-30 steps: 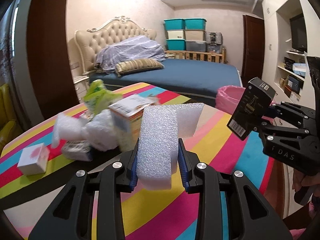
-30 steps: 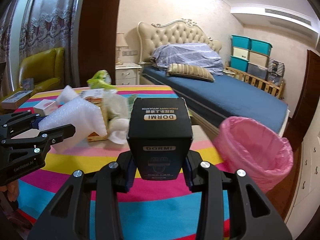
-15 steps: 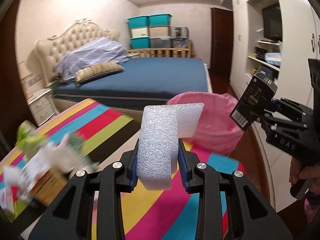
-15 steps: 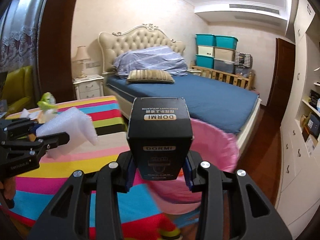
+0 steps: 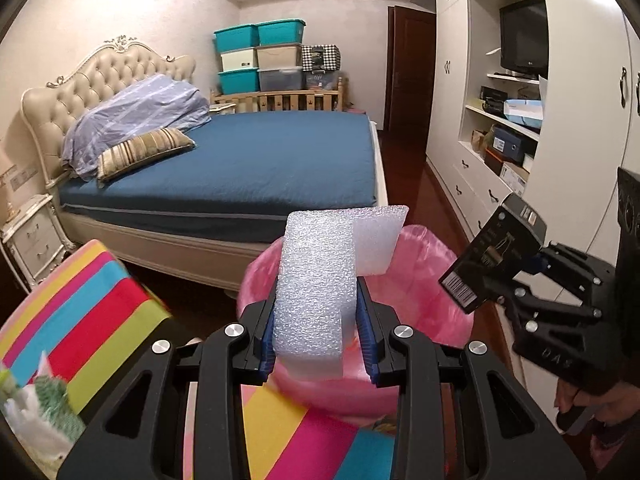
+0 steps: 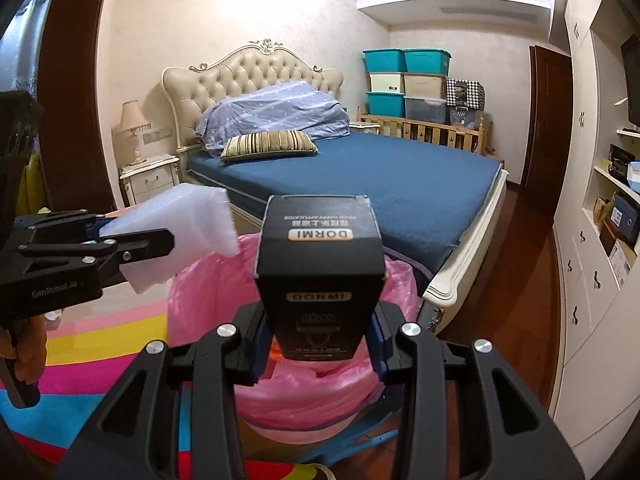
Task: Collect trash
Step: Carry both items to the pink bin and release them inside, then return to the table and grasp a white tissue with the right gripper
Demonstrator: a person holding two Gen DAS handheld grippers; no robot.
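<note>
Foam (image 5: 316, 288), white and pebbled, fills the left tool (image 5: 316, 332), whose blue pads are clamped on its two long faces low down, so most of the block sticks out forward over the bin (image 5: 424, 280). It looks very light and springy; the pads probably dent it a little, and it should fall slowly and could drift or catch on the liner, so a release well inside the rim seems wise. Seen from the right wrist, the right tool (image 6: 320, 336) is clamped on a black box (image 6: 320, 276), gripped on its side walls near the bottom edge, lettering upside down. That box reads as thin card, stiff at the corners and soft mid-panel, likely light and easy to crush if squeezed harder; the corners are the better hold. Both pieces hang above the pink bin liner, whose film looks thin and slack. Striped cloth covers the surface (image 5: 80, 300) to the left, with more litter (image 5: 36, 412) blurred at its near edge. Beyond stands the bed (image 5: 260, 160).
</note>
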